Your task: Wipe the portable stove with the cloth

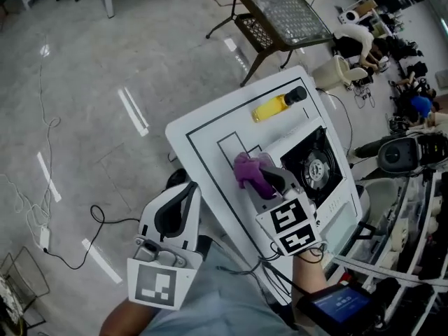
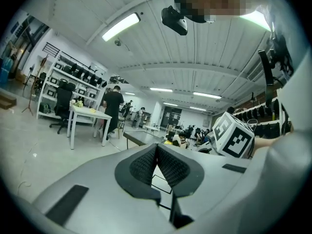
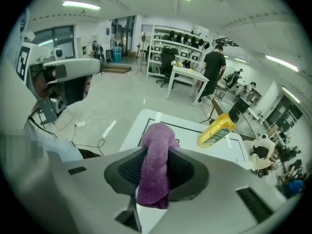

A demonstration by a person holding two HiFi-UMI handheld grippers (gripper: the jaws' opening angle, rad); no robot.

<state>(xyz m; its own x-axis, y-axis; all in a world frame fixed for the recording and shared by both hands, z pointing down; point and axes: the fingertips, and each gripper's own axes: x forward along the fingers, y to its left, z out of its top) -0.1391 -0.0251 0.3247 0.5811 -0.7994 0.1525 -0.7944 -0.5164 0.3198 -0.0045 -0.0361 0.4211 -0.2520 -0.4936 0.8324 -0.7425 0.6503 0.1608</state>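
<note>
Furthest left, the left gripper (image 1: 183, 193) was held beside the near corner of the white desk (image 1: 210, 128). Its jaws were pressed together, with nothing between them. Toward the middle, the right gripper (image 1: 274, 182) pointed down over the desk, its jaws clenched on the purple cloth (image 1: 250, 171). The cloth rose in a fold past the pads and also hung out a little behind them. Just to the right of the cloth sat the portable stove (image 1: 318, 165), black on top with a round burner. Whether the cloth touched the stove, I could not tell. Farther back on the desk lay a yellow bottle (image 1: 275, 107) with a black cap.
</note>
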